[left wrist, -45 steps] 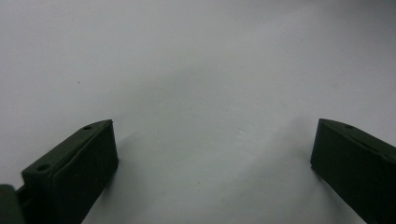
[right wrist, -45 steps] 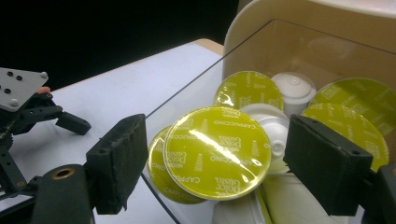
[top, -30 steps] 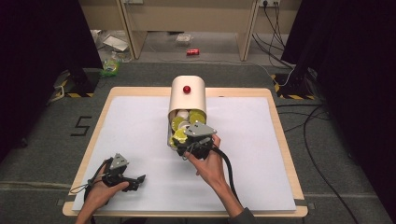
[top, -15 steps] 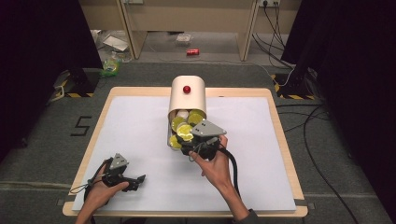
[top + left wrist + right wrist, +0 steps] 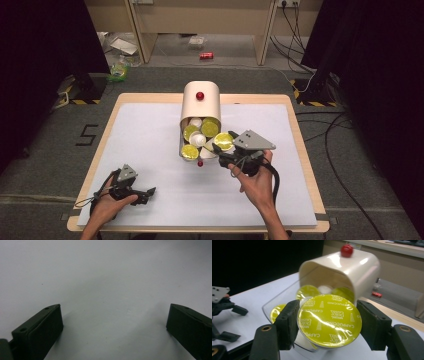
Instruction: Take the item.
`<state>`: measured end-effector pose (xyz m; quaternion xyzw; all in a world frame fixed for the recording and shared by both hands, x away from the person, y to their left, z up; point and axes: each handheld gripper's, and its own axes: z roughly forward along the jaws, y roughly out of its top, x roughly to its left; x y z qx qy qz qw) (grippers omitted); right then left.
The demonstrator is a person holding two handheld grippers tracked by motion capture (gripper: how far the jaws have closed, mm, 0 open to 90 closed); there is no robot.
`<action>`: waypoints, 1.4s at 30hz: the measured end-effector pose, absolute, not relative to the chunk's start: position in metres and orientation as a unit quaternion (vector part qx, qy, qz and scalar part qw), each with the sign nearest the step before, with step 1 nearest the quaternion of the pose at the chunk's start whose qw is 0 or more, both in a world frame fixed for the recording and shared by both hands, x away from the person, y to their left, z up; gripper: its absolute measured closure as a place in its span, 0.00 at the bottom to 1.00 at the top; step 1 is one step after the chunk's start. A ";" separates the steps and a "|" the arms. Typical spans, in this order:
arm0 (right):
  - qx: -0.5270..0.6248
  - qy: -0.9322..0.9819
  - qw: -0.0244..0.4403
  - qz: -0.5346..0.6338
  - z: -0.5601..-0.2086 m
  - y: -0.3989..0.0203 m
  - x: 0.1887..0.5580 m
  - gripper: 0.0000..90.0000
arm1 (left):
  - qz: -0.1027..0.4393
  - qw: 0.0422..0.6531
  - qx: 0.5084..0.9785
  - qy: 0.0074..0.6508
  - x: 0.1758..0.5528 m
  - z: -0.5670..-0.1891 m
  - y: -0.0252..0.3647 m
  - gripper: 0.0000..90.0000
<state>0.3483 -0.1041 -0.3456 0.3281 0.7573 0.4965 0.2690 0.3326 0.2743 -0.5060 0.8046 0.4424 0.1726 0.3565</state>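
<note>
A cream capsule box (image 5: 200, 102) with a red knob on top lies in the middle of the table. Its clear drawer (image 5: 186, 134) is pulled out toward me and holds several yellow-lidded and white coffee capsules. My right gripper (image 5: 223, 146) hovers just right of the drawer's front, shut on a yellow-lidded capsule (image 5: 224, 140). In the right gripper view the pads (image 5: 287, 322) press both sides of that capsule (image 5: 325, 323), and the box (image 5: 359, 267) stands behind it. My left gripper (image 5: 146, 193) rests on the table at the front left, its jaws (image 5: 115, 322) wide apart over bare white surface.
A white mat (image 5: 150, 125) covers the wooden table (image 5: 300, 150). A small red knob (image 5: 200, 163) marks the drawer's front. Cables and a red can (image 5: 206, 55) lie on the floor beyond the table. In the right gripper view the left gripper (image 5: 222, 305) shows farther off at the left.
My right gripper has drawn away from the drawer to the right and a little upward, with the yellow-lidded capsule in its jaws. The left gripper has stayed put.
</note>
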 end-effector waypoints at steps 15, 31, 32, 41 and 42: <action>0.397 0.732 0.296 0.467 -0.372 -0.179 0.347 0.42 | 0.172 0.357 0.804 0.443 0.333 -0.506 0.274 0.00; 0.449 0.727 0.291 0.430 -0.424 -0.216 0.355 0.42 | 0.172 0.357 0.805 0.442 0.333 -0.506 0.274 0.00; 0.451 0.728 0.291 0.428 -0.426 -0.217 0.355 0.42 | 0.172 0.357 0.805 0.442 0.333 -0.506 0.274 0.00; 0.465 0.731 0.280 0.412 -0.448 -0.224 0.355 0.42 | 0.172 0.357 0.805 0.443 0.333 -0.506 0.274 0.00; 0.468 0.732 0.277 0.411 -0.451 -0.226 0.355 0.42 | 0.172 0.357 0.805 0.443 0.333 -0.506 0.274 0.00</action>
